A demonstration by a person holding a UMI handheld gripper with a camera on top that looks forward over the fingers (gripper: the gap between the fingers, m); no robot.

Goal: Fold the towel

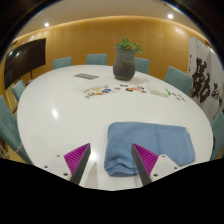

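Gripper [111,165] wide open, holding nothing, hovering over round white worktop [60,115]. Rumpled blue fabric towel [150,145] lies flat just ahead, toward 1 o'clock. Dark potted plant [125,62] beyond at 12 o'clock.

open room and obstacles on the counter

the tongs [110,165] hang with their fingers apart, and a gap shows between the pink pads [77,157]. the blue towel [148,143] lies just ahead of them, bunched and thicker on its near left side, flatter toward the right. left of the towel the white counter [50,115] is bare right out to its edge, giving a wide way in. beyond the towel a bare band runs across, then small flat items [128,90] sit in a row. a dark pot with a plant [125,62] stands behind them near the far edge. chairs [178,78] ring the counter all around.
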